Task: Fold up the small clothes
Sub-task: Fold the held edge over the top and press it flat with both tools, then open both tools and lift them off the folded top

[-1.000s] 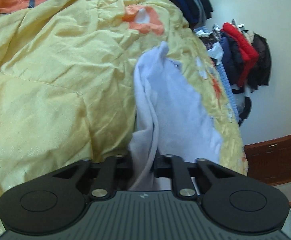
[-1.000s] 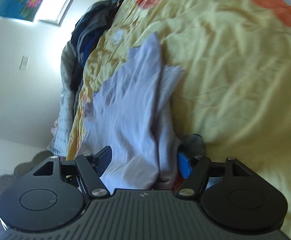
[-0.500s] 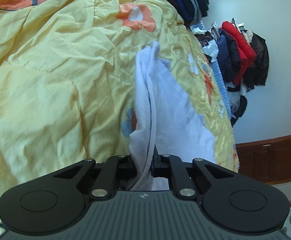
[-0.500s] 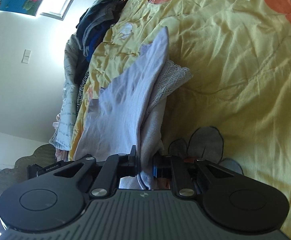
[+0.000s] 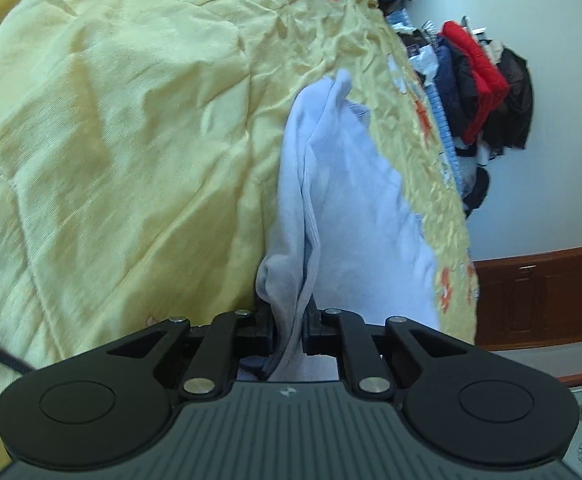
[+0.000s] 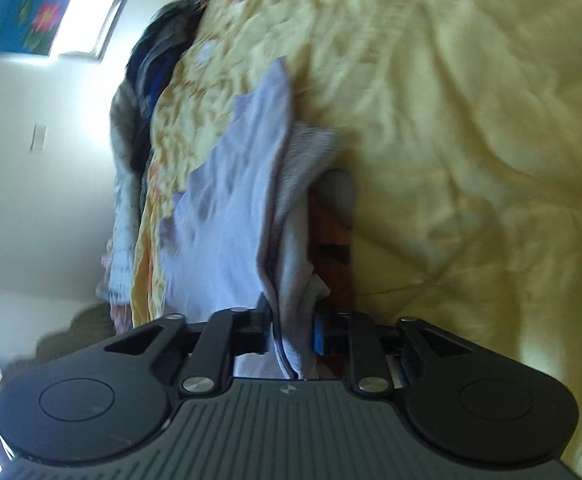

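Note:
A small white garment (image 5: 343, 208) hangs bunched and stretched over the yellow quilt (image 5: 111, 152). My left gripper (image 5: 289, 330) is shut on one end of it, the cloth pinched between the jaws. In the right wrist view the same white garment (image 6: 235, 216) runs away from my right gripper (image 6: 291, 334), which is shut on its other end. A lace-edged fold (image 6: 311, 148) shows on its right side. The view is blurred by motion.
The yellow quilt (image 6: 451, 140) with orange flowers covers the bed. Dark clothes are piled at its far edge (image 6: 151, 60). Red and dark jackets (image 5: 479, 88) hang on the wall. A brown wooden cabinet (image 5: 539, 292) stands by the bed.
The right gripper closed on the garment within the last second. Both grippers have since moved across the quilt with the garment held between them.

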Demonstrator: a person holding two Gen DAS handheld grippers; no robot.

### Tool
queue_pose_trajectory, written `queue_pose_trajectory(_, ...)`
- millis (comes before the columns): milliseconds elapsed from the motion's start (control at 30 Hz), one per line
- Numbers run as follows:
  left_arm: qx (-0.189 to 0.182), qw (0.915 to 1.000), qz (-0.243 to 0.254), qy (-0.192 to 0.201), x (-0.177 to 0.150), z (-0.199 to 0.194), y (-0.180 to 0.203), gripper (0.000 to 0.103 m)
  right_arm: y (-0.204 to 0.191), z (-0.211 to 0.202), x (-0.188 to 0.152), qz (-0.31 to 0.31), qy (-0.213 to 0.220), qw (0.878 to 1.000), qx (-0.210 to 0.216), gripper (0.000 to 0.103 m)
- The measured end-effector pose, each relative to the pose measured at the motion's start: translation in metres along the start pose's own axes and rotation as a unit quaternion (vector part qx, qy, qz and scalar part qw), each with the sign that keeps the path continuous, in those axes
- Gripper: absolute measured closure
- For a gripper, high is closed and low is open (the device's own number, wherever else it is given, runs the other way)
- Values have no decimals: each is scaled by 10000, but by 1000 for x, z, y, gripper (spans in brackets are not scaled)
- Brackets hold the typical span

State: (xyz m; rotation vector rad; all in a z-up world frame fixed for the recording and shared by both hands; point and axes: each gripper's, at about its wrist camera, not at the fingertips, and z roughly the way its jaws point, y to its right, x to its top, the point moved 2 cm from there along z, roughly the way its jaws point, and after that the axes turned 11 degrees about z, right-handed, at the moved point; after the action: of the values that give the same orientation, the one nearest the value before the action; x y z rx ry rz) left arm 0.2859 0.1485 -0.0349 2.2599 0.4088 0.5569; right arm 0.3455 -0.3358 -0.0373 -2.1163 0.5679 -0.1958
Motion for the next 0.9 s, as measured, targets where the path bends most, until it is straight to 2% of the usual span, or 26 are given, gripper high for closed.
queue_pose_trajectory(67, -40, 9997, -253, 64, 0, -5, -5, 89, 7, -3, 0, 228, 151, 9995, 127, 68)
queue_pose_trajectory(100, 164, 9994, -232, 209, -2, -13, -2, 85, 7, -10, -2, 263, 362, 9989, 133, 70)
queue_pose_trajectory(167, 851, 9931, 344, 728, -6, -39, 20, 81, -4, -29, -10, -37, 1065, 9943, 10, 69)
queue_pose_trajectory(200, 1198, 9845, 780, 1018, -8, -51, 37, 78, -13, -37, -14, -272, 1375, 9901, 0, 67)
queue_pose_trajectory(233, 1478, 9722, 1248, 1320, -10, -60, 57, 72, -24, -43, -16, -494, 1585, 9861, 77, 66)
queue_pose_trajectory(267, 1608, 9599, 1657, 1590, -12, -65, 78, 67, -37, -45, -16, -648, 1642, 9841, 203, 61)
queue_pose_trajectory(333, 1650, 9359, 2355, 2034, -20, -61, 111, 25, -63, -36, -9, -901, 1505, 9837, 396, 48)
queue_pose_trajectory(367, 1737, 9182, 2798, 2200, -26, -52, 129, 21, -77, -28, -3, -1008, 1427, 9836, 450, 38)
queue_pose_trajectory(400, 1894, 9028, 3142, 2245, -31, -37, 143, 21, -89, -16, 6, -1105, 1341, 9836, 488, 34)
queue_pose_trajectory(433, 2108, 8891, 3406, 2216, -34, -19, 152, 21, -101, -2, 17, -1195, 1231, 9842, 438, 34)
queue_pose_trajectory(467, 2308, 8783, 3619, 2108, -38, -1, 157, 21, -108, 11, 28, -1215, 1202, 9849, 270, 35)
queue_pose_trajectory(500, 2423, 8729, 3763, 1944, -41, 15, 159, 21, -112, 26, 41, -1149, 1206, 9860, 37, 34)
queue_pose_trajectory(567, 2576, 8709, 3874, 1583, -43, 42, 154, 21, -111, 52, 64, -992, 1053, 9889, -345, 39)
queue_pose_trajectory(600, 2695, 8725, 3838, 1372, -45, 53, 147, 21, -108, 61, 73, -886, 1025, 9893, -533, 38)
queue_pose_trajectory(633, 2801, 8755, 3766, 1151, -46, 62, 139, 21, -102, 71, 78, -828, 990, 9891, -713, 42)
queue_pose_trajectory(667, 2844, 8789, 3696, 1001, -46, 69, 130, 21, -98, 77, 77, -832, 969, 9894, -690, 47)
queue_pose_trajectory(733, 2868, 8684, 3875, 1159, -54, 70, 125, 18, -97, 78, 77, -843, 1031, 9896, -547, 47)
queue_pose_trajectory(833, 2866, 8716, 3823, 1100, -53, 71, 125, 16, -101, 76, 75, -743, 1093, 9890, -665, 47)
queue_pose_trajectory(900, 2842, 8746, 3784, 1053, -52, 69, 125, 16, -109, 66, 58, -957, 1180, 9861, -665, 44)
